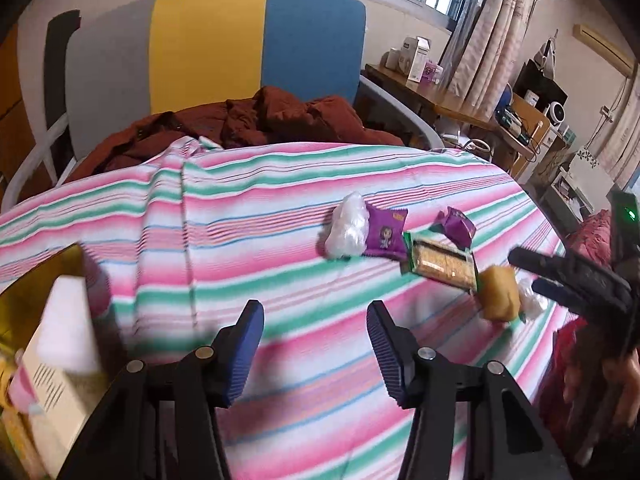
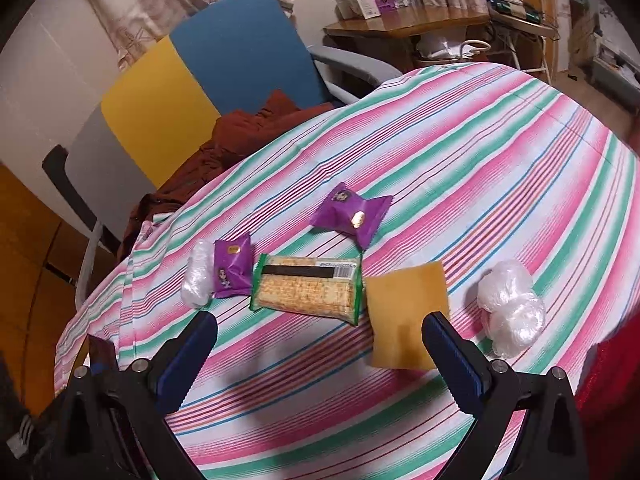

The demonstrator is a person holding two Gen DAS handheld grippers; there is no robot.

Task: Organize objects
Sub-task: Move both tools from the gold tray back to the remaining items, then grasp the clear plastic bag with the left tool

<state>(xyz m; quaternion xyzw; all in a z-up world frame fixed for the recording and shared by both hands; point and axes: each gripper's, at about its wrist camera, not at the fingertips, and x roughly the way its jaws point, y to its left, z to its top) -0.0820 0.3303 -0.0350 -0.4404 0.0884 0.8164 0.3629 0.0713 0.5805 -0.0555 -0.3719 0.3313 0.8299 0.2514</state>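
Striped counter (image 2: 500, 152) with loose snack items awaiting sorting. The right gripper (image 2: 320, 354) hovers just short of the yellow packet (image 2: 406, 312), jaws spread wide and empty; the packet lies nearer the right-hand jaw than the middle of the gap. The left gripper (image 1: 316, 344) hangs over bare cloth, jaws likewise spread and holding nothing.

From left to right lie a white plastic bundle (image 2: 197, 278), a purple sachet (image 2: 232, 268), a green-edged cracker pack (image 2: 308, 288), then the yellow packet; a second purple sachet (image 2: 352, 214) sits behind, and a second white bundle (image 2: 512, 312) lies apart at the right.

The step in hand is probably a grasp of the yellow packet. To do it well, centre the jaws on the packet first, since it is flat and touches or nearly touches the cracker pack; a skewed approach could nudge its neighbour.

Open room lies in the near foreground and across the far half of the cloth. A box (image 1: 60, 360) occupies the left margin, possibly the destination. The counter edge falls away close behind the leftmost items, towards the chair (image 2: 224, 60).
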